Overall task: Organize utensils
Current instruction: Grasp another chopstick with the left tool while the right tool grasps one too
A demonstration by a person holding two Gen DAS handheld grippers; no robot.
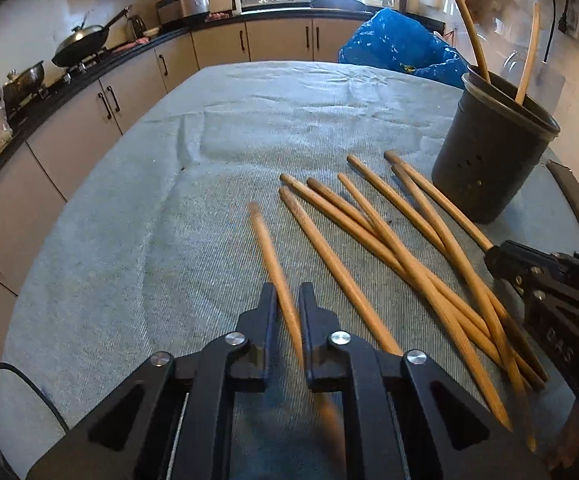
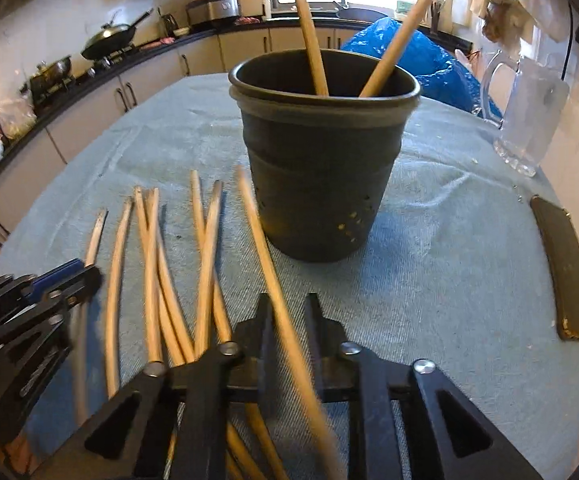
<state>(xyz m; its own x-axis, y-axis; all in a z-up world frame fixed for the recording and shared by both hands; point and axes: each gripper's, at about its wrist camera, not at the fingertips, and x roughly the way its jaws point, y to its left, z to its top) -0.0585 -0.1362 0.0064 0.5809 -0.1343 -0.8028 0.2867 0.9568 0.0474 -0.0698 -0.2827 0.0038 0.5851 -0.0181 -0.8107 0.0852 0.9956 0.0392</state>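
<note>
Several wooden chopsticks [image 1: 389, 236] lie fanned on the blue-grey tablecloth [image 1: 169, 200]; they also show in the right wrist view [image 2: 149, 264]. A dark perforated utensil holder [image 1: 489, 148] stands to their right with two chopsticks upright in it, and shows in the right wrist view [image 2: 321, 160]. My left gripper [image 1: 288, 300] is shut on one chopstick [image 1: 269, 252], which looks blurred. My right gripper [image 2: 288, 312] is shut on another chopstick [image 2: 261, 240], just in front of the holder. Each gripper shows at the edge of the other's view.
A dark flat case [image 2: 565, 268] lies on the cloth at the right. A clear glass jug [image 2: 529, 116] and a blue plastic bag [image 2: 421, 56] stand behind the holder. Kitchen counters with a wok [image 1: 85, 40] run along the left.
</note>
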